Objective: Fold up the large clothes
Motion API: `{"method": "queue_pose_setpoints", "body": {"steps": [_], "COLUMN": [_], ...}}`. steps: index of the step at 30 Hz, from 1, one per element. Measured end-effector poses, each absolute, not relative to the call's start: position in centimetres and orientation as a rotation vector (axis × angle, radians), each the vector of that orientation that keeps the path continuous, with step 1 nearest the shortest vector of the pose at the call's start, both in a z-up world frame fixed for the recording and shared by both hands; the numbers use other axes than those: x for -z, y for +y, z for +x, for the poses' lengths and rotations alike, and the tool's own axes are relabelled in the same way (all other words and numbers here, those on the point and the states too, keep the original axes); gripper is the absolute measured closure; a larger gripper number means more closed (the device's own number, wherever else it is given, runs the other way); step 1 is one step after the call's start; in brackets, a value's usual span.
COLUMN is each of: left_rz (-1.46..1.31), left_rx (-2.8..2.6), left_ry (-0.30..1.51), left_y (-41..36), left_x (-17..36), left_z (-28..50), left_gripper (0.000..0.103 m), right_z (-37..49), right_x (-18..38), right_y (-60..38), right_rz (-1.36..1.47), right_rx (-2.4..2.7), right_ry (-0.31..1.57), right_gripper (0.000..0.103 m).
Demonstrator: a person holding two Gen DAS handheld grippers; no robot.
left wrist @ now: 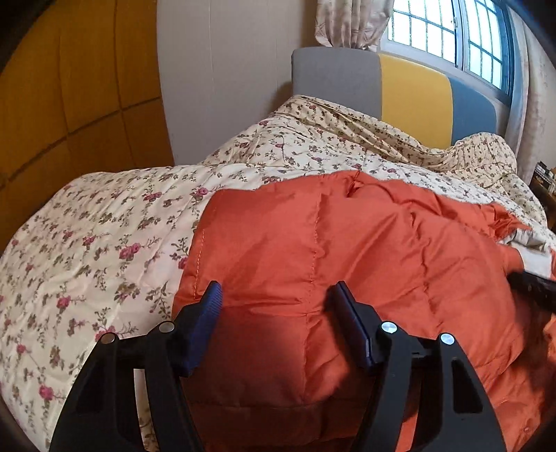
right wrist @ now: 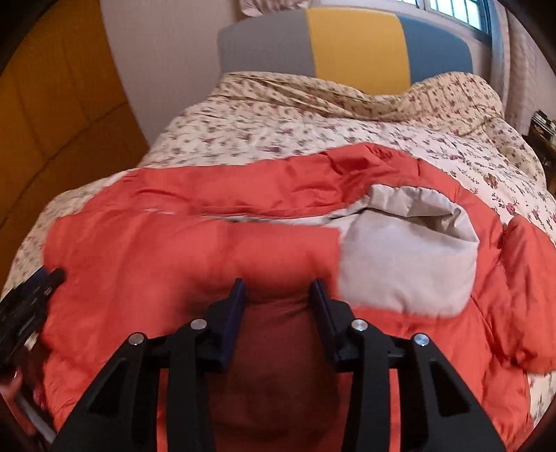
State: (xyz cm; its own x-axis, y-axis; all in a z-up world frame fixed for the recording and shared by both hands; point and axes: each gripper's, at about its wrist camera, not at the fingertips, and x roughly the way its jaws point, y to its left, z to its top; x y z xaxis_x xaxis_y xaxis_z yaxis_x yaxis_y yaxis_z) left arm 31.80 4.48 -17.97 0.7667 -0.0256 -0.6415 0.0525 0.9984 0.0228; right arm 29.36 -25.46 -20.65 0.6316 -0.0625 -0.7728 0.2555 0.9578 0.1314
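Nearby, floral quilt (left wrist: 104, 236) under orange jacket (left wrist: 312, 243), striped headboard (left wrist: 410, 90) beyond.

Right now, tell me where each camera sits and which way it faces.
Left wrist: sits on the left gripper, jaws open, above the orange jacket's left side, facing the headboard and window; the right gripper's tip shows at the right edge.
Right wrist: sits on the right gripper, jaws open, above the jacket near its grey hood lining, facing the headboard; the left gripper shows at the left edge.
Shared: jacket, floral quilt, headboard.
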Motion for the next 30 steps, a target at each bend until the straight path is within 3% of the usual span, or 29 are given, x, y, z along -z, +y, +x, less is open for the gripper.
{"method": "queue_pose_setpoints", "body": {"steps": [11,14,15,16,19,21,26,28,30], "left_rz": [0.032,-0.003,-0.025,-0.051,-0.058,-0.078,-0.165,-0.166,-0.149], "left_rx": [0.029,0.015,0.003,-0.013,-0.03,-0.025,0.002,0.003,-0.007], "left_ry": [0.756,0.733,0.717,0.703,0.75,0.794,0.825,0.826,0.822], "left_y": [4.9,5.7,6.0,6.4,6.4,6.7,8.0,7.9,7.7], "left_x": [18.6,17.1,16.7,16.5,17.9,19.2,19.9,19.9,19.8], "left_z": [32.9,31.9,31.3,30.8,31.0,31.8,32.1,32.2,32.0], "left_gripper": [0.034,0.028,0.017,0.014,0.014,0.011,0.008,0.008,0.008], "right_z": [27.5,25.3,24.3,23.8,23.6,24.3,22.2,19.6,16.7], "right_x": [21.4,18.7,17.9,17.6,18.7,20.7,19.0,17.8,16.9], "right_y": [-26.9,-26.5,-26.3,-26.1,-26.3,-27.2,-29.4,-31.2,-33.8], "right_rz": [0.216,0.228,0.228,0.224,0.243,0.306,0.446,0.515,0.589], "right_rx": [0.174,0.155,0.144,0.141,0.158,0.164,0.161,0.202,0.272], "right_ry": [0.848,0.769,0.75,0.751,0.821,0.888,0.798,0.738,0.692], "right_gripper": [0.061,0.055,0.055,0.055,0.055,0.053,0.05,0.04,0.039]}}
